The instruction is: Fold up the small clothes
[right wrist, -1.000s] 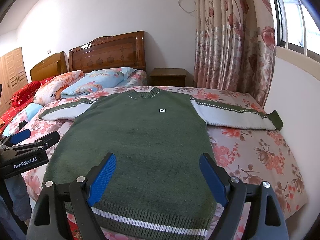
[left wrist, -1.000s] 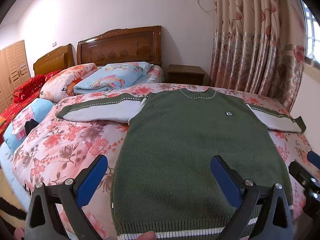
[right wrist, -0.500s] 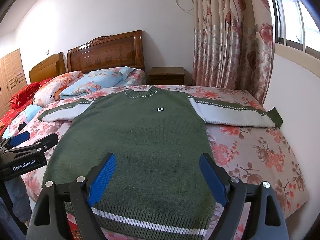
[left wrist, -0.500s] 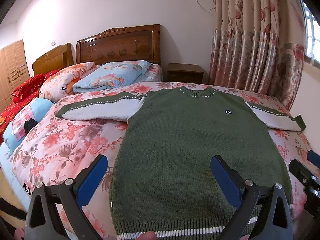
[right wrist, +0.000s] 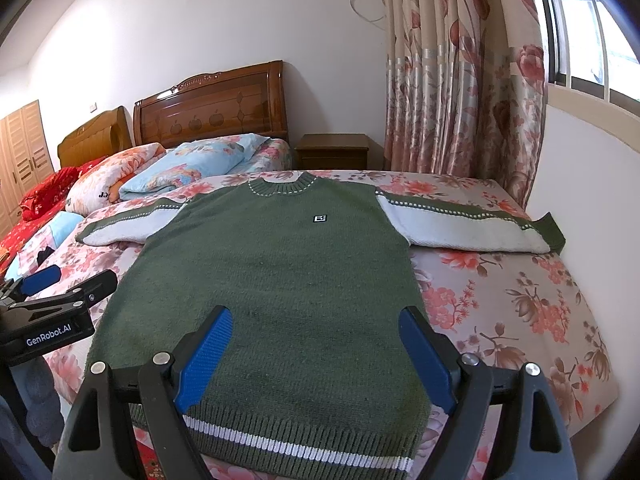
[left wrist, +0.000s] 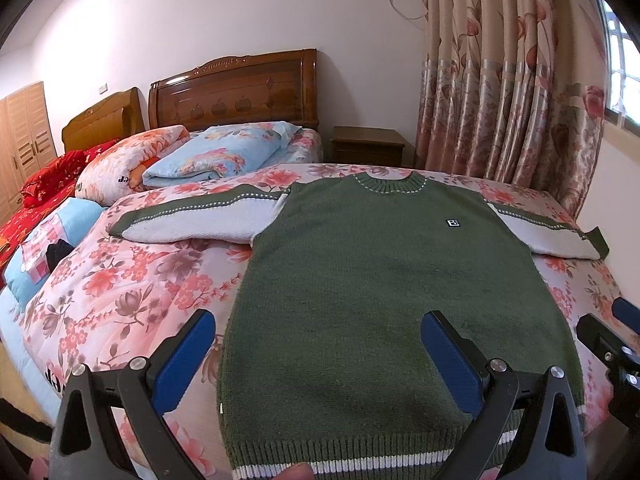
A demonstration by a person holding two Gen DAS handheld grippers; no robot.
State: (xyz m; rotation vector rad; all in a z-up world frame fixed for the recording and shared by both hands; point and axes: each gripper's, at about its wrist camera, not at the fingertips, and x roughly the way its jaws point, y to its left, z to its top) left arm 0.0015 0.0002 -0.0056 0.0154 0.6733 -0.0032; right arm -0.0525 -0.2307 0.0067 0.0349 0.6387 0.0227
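Observation:
A small green knit sweater (left wrist: 384, 280) (right wrist: 280, 288) lies flat, front up, on the floral bedspread (left wrist: 132, 288), with both grey-and-green sleeves spread out sideways. Its striped hem faces me. My left gripper (left wrist: 318, 320) hovers open above the hem's left half, nothing between its blue pads. My right gripper (right wrist: 316, 316) hovers open above the lower middle of the sweater, also empty. The left sleeve (left wrist: 192, 220) reaches toward the pillows. The right sleeve (right wrist: 468, 226) ends near the wall.
Folded quilts and pillows (left wrist: 216, 156) lie at the head of the bed by wooden headboards (left wrist: 236, 88). A nightstand (right wrist: 334, 150) and floral curtains (right wrist: 452, 80) stand behind. A wall (right wrist: 592, 200) runs close along the bed's right side.
Both views have shifted only slightly. The sweater lies as before and both grippers stay open.

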